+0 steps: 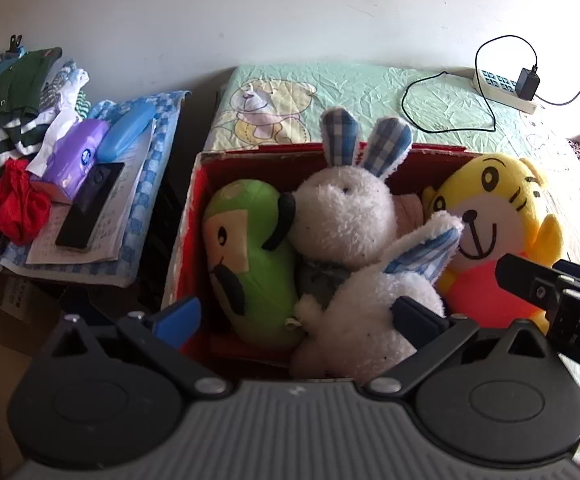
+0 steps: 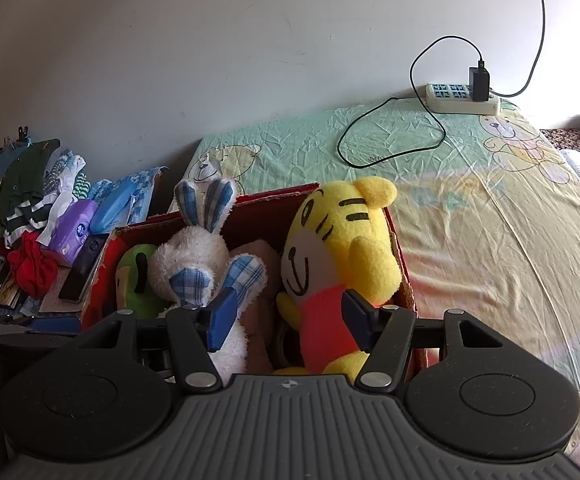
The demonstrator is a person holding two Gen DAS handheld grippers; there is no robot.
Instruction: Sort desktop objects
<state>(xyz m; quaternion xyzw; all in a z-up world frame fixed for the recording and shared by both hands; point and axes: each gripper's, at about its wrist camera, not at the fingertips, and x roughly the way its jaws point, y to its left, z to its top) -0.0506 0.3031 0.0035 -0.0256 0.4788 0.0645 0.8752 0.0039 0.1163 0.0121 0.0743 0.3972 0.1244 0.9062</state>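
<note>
The white rabbit (image 1: pixel 350 216) looked fluffy plush, the red box (image 1: pixel 194 200) was rough cardboard, and the bed sheet (image 2: pixel 470 220) was wrinkled cloth.

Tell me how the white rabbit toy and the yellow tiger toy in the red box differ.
The white rabbit has shaggy white fur and tall blue-checked ears; the yellow tiger is smooth yellow plush with short round ears and black stripes. The rabbit lies in the middle of the red box, beside a green plush; the tiger sits upright at the right end, in a red-orange top. Both are stuffed toys.

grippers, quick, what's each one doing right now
Left tongs: open, either side of the white rabbit, gripping nothing.
Right tongs: open around the yellow tiger, not clamped.
</note>
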